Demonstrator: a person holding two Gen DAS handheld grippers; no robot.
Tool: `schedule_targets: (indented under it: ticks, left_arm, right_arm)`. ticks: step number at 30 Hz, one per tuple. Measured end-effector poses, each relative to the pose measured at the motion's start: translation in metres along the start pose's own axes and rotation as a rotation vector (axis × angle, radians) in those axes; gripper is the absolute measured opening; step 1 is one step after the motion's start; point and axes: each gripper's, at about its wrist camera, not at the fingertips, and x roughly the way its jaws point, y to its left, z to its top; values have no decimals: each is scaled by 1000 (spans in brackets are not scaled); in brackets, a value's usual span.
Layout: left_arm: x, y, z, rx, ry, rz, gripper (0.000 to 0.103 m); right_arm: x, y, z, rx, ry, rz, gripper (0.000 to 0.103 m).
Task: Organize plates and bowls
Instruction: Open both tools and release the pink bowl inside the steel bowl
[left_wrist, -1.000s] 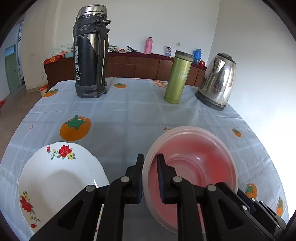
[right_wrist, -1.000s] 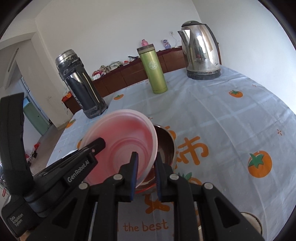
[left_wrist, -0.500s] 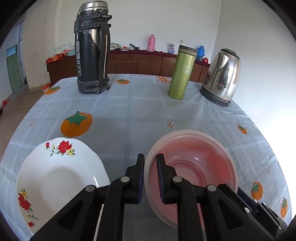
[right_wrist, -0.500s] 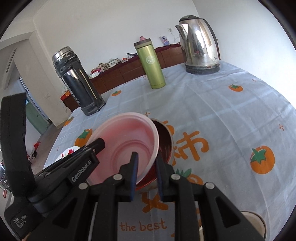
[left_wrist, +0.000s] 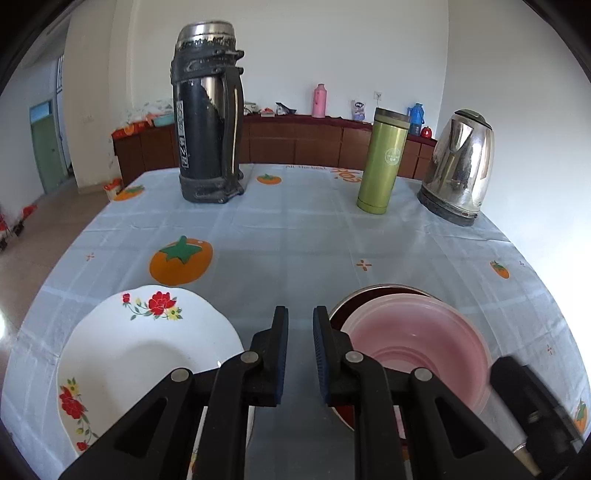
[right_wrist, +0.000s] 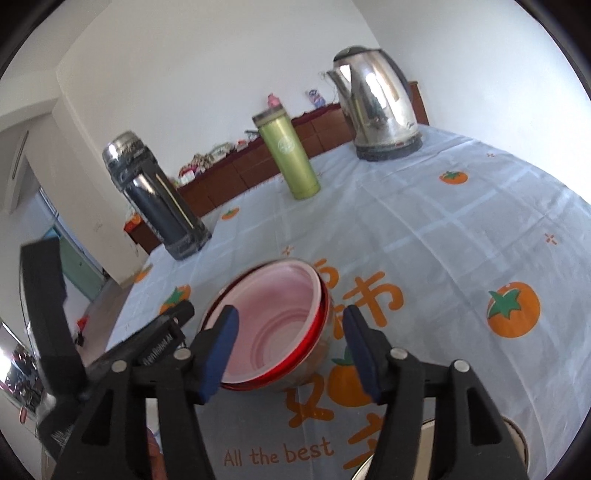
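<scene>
1. Leftmost, the white flowered plate lies flat on the pale blue tablecloth, just left of my left gripper.
2. My left gripper hangs over bare cloth between that plate and the bowls; its 2 blue pads stand a narrow slit apart, nearly closed, with nothing between them.
3. Right of it, the pink bowl sits nested inside the red metal bowl, whose dark rim shows behind and under it. The pink one lies slightly tilted in the red one.
4. My right gripper is opening: its jaws straddle the near side of the stacked bowls, and neither pad presses on a rim. The pink bowl and the red metal bowl rest on the cloth by themselves.
5. Farther back, from left to right, stand the black thermos, the green tumbler and the steel kettle, all upright and well apart from the bowls.
</scene>
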Motion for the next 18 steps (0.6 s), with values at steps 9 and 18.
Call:
schedule_targets:
  ticks: [9,18]
  left_arm:
    - [-28,-1,-11,22,-138,101,73]
    - [-43,3,-27,-9,-189,140,74]
  right_arm:
    - [-15,-6,4,40,-64,-16,80]
    - [-26,0,-2,17,-93,-11,85]
